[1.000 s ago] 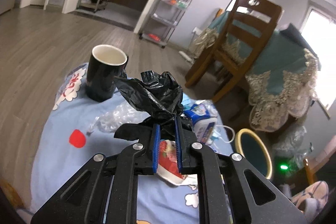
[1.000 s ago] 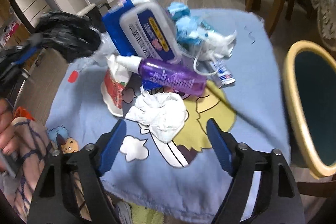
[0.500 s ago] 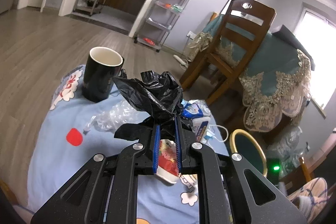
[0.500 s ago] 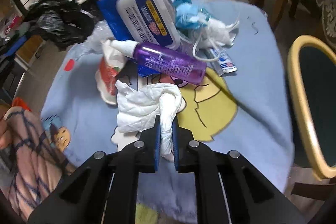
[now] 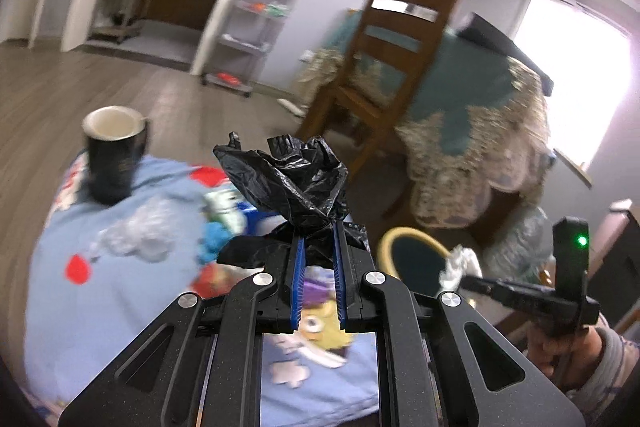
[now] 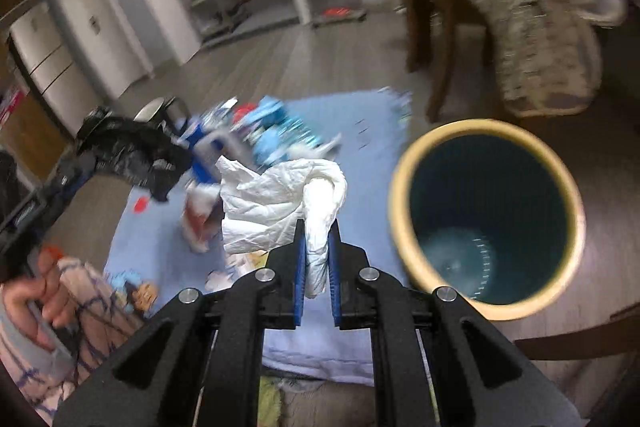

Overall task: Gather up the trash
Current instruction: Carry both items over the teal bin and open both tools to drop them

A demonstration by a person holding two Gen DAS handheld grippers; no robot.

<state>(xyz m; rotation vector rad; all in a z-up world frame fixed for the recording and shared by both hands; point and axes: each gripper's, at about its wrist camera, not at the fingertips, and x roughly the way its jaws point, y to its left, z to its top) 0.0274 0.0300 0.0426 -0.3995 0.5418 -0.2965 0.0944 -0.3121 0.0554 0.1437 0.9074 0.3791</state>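
Right gripper [image 6: 316, 255]: I have its jaws pinching a crumpled white tissue wad [image 6: 280, 203], held above the blue cartoon-print cloth [image 6: 360, 155] on the desk.
Left gripper [image 5: 318, 251]: jaws clamped on a crumpled black plastic bag [image 5: 288, 179].
Bin: the round teal bin with a yellow rim [image 6: 400, 187] sits just right of my right jaws, mouth open upward.
Nearer hand: the right one, I judge; tissue goes in first.

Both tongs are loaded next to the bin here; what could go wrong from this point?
The tissue is pinched by one fold in the right tongs; its loose bulk could snag or slip before reaching the bin. The black bag in the left tongs hangs over the clutter and may drag items off the cloth.
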